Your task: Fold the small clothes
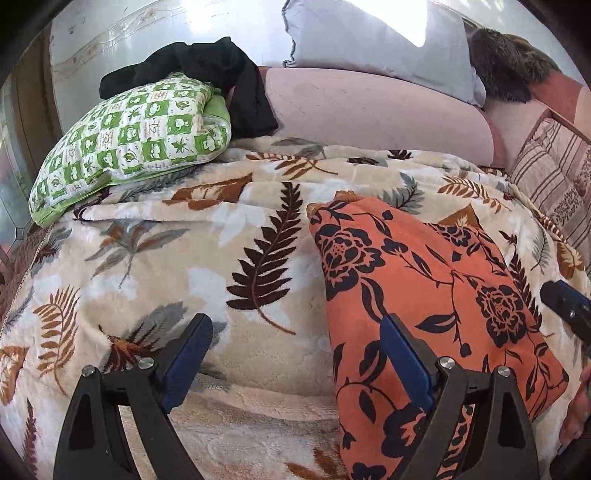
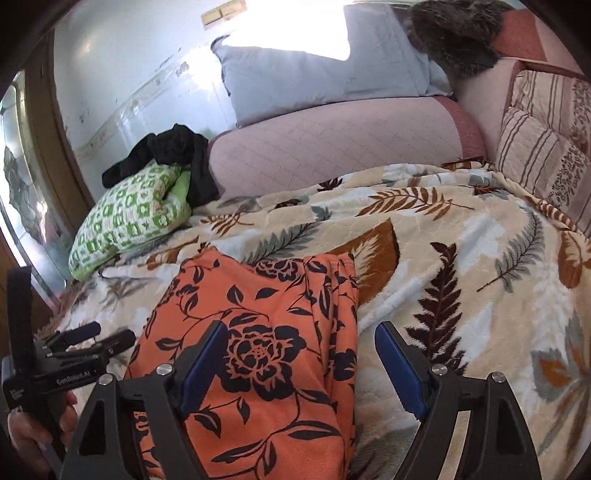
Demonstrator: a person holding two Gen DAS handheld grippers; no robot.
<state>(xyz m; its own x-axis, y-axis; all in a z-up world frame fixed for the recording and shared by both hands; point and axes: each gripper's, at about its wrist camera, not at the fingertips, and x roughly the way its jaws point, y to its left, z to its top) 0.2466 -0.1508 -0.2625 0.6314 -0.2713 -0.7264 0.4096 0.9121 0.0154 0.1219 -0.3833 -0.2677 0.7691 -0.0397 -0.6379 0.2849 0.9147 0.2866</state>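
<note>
An orange garment with a black flower print [image 1: 424, 295] lies folded lengthwise on the leaf-patterned blanket [image 1: 221, 240]; it also shows in the right wrist view [image 2: 266, 339]. My left gripper [image 1: 295, 328] is open and empty, its right finger over the garment's left edge. My right gripper [image 2: 301, 332] is open and empty, straddling the garment's right edge. The left gripper shows at the left of the right wrist view [image 2: 103, 336]. A black garment [image 1: 207, 70] lies bunched on a green checked pillow [image 1: 140, 140] at the back left.
A pink bolster [image 1: 369, 110] and a pale blue pillow [image 1: 376, 40] lie along the wall behind the blanket. Striped cushions [image 2: 546, 147] stand at the right. A dark furry cushion [image 2: 458, 33] lies at the back right. A glass door [image 2: 26, 177] is at the left.
</note>
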